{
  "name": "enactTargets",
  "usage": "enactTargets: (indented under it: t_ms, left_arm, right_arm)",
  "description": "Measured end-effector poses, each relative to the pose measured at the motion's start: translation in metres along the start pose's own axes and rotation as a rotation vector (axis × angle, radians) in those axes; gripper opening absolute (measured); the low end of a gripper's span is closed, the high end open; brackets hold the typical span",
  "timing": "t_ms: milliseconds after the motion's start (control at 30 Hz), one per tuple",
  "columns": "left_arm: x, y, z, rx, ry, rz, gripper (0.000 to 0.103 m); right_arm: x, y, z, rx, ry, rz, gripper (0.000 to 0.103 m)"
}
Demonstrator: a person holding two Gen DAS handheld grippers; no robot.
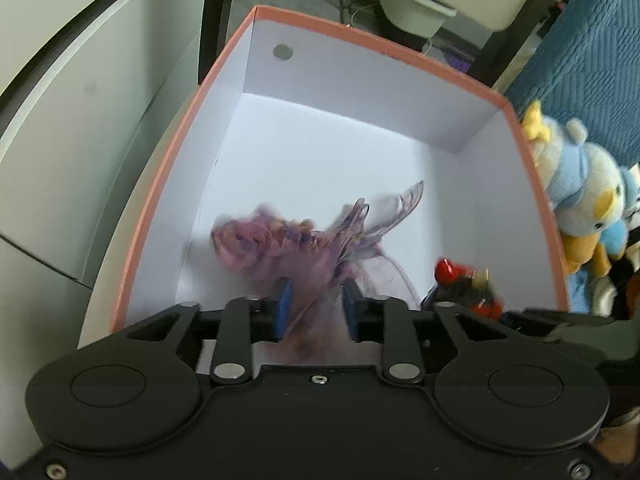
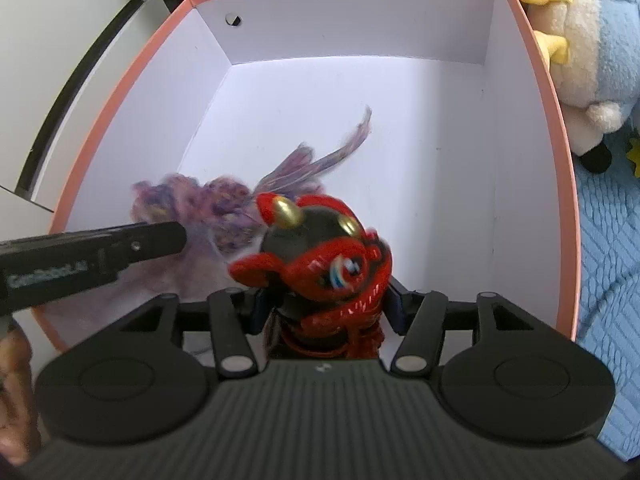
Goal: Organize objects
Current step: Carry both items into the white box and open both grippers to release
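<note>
Left tongs (image 1: 314,310), jaws parted, loosely straddle the blurred purple doll (image 1: 296,248) low inside the box (image 1: 360,36); right tongs (image 2: 326,312) apparently grip the red doll (image 2: 320,256) beside it, above the floor.

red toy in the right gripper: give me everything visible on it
The red toy is a fuzzy red figure with a glossy black head, gold horns and a painted eye, slightly blurred. It sits tilted between the right gripper's blue pads, low inside the pink-rimmed white box; whether the pads press it is unclear. The purple winged toy lies just behind it; contact between them cannot be told. Its underside is hidden.
</note>
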State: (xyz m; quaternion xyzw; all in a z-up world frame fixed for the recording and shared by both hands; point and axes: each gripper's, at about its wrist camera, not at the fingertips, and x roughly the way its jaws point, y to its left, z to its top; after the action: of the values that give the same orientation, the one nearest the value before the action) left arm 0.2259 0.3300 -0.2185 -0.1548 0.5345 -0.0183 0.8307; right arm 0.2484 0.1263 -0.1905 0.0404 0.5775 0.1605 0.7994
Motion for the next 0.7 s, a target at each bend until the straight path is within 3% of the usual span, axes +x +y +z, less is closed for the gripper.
enactTargets:
  t_ms: [67,400,700]
  left_arm:
    - [-0.011,0.000,0.001,-0.003,-0.017,-0.002,0.041]
    - [-0.050,-0.014,0.009,0.017,-0.085,0.030,0.042]
    - [-0.114,-0.038,0.002,0.039,-0.179,0.018,0.043]
  right_arm:
    - [-0.001,0.001,-0.002,-0.005,0.009,0.011,0.062]
    - [-0.022,0.003,-0.004,0.002,-0.031,0.042,0.062]
    - [-0.093,0.003,-0.013,-0.021,-0.156,0.095,0.062]
